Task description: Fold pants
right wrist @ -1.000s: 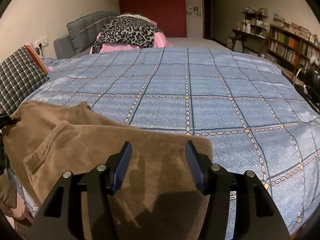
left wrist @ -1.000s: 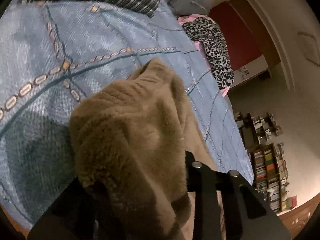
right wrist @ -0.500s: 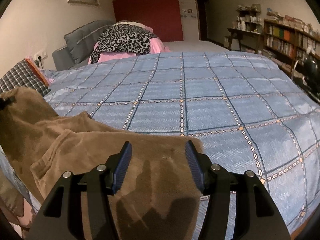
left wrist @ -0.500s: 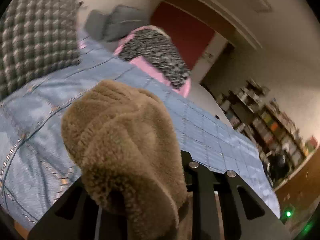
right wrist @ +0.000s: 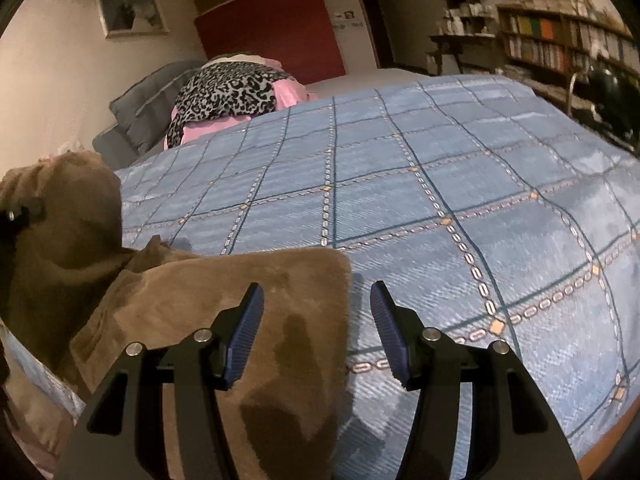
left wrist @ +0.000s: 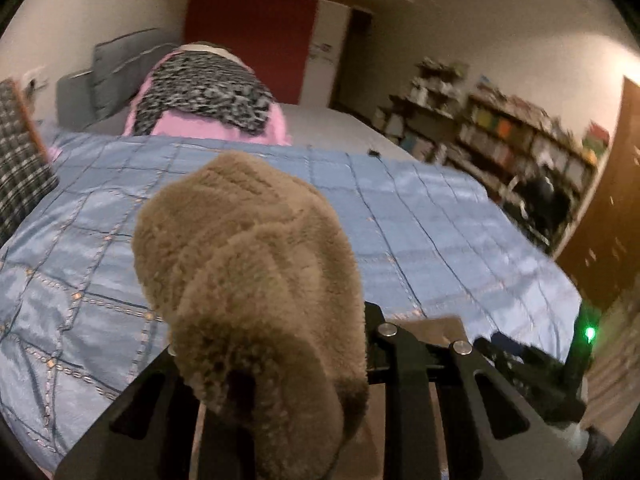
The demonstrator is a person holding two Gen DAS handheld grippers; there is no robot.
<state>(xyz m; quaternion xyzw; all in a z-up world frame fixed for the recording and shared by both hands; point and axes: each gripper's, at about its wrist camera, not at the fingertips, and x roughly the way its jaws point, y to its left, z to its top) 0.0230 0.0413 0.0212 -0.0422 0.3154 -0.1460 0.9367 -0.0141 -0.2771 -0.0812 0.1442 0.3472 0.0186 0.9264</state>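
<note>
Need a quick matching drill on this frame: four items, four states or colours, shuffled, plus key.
Items:
1. left tool
2. right tool
3. bedspread
4. pants

Descriptions:
A. blue with a grid pattern
B. brown and fleecy
C. open, hovering over the pants' edge
D. shut on bunched cloth

Pairs: 1-D, 2-C, 3-A, 4-B

L gripper (left wrist: 276,344) is sitting raised & clamped on a bunch of fabric that's hiding both fingertips; in the R view it's showing only as a dark bit at the far left edge (right wrist: 16,216). R gripper (right wrist: 316,332) is hovering low w/ jaws spread wide, nothing between them, its blue pads (right wrist: 250,332) facing each other & both fingers pointing fwd.
</note>
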